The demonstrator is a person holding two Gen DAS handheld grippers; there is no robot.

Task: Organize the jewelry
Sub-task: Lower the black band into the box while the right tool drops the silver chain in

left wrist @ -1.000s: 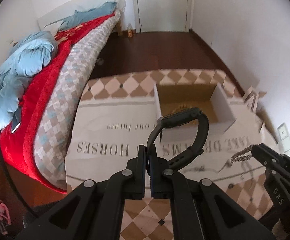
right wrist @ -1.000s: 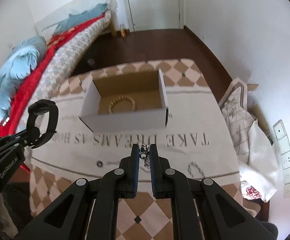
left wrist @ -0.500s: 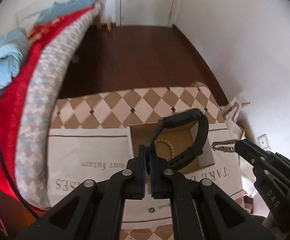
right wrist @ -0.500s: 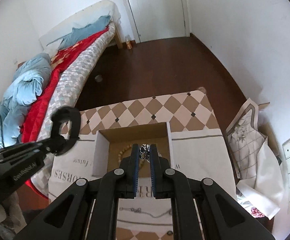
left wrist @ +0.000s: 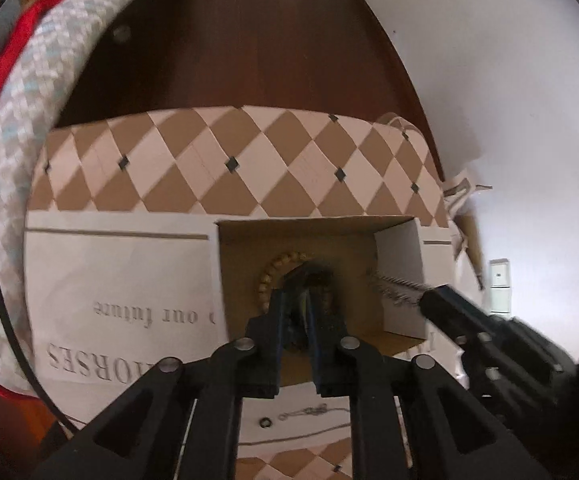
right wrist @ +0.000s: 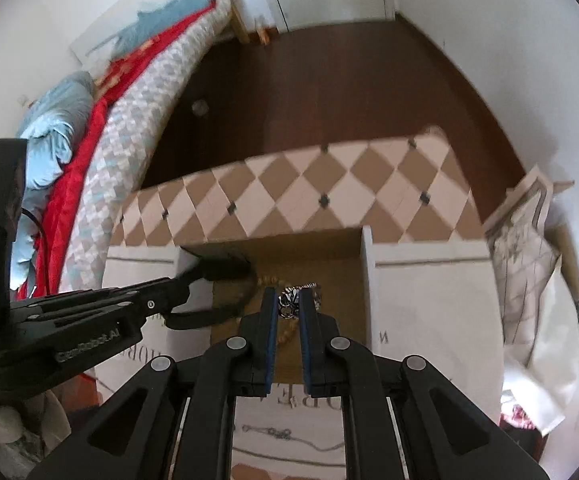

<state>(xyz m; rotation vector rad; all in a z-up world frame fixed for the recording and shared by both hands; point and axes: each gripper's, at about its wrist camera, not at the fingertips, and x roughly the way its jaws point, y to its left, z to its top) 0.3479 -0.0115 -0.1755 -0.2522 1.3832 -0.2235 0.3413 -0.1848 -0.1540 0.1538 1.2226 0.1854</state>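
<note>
Our left hand-held gripper (left wrist: 295,300), slightly parted, lowers the black watch (right wrist: 213,292) into the cardboard box (left wrist: 399,280). Our right hand-held gripper (right wrist: 288,308) pinches the chain bracelet (right wrist: 299,294) over the beaded bracelet (left wrist: 277,270). At 6 o'clock, a thin chain (right wrist: 281,436) and small ring (left wrist: 265,423) remain on the surface (left wrist: 129,280).

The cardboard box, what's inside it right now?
Inside the cardboard box: a wooden bead bracelet, a black watch and a silver chain. Both grippers hide the rest.

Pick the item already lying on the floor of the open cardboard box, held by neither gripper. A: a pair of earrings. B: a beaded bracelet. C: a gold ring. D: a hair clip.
B: a beaded bracelet of round tan beads lies curved on the floor of the cardboard box, while the left gripper and the right gripper reach in above it.
</note>
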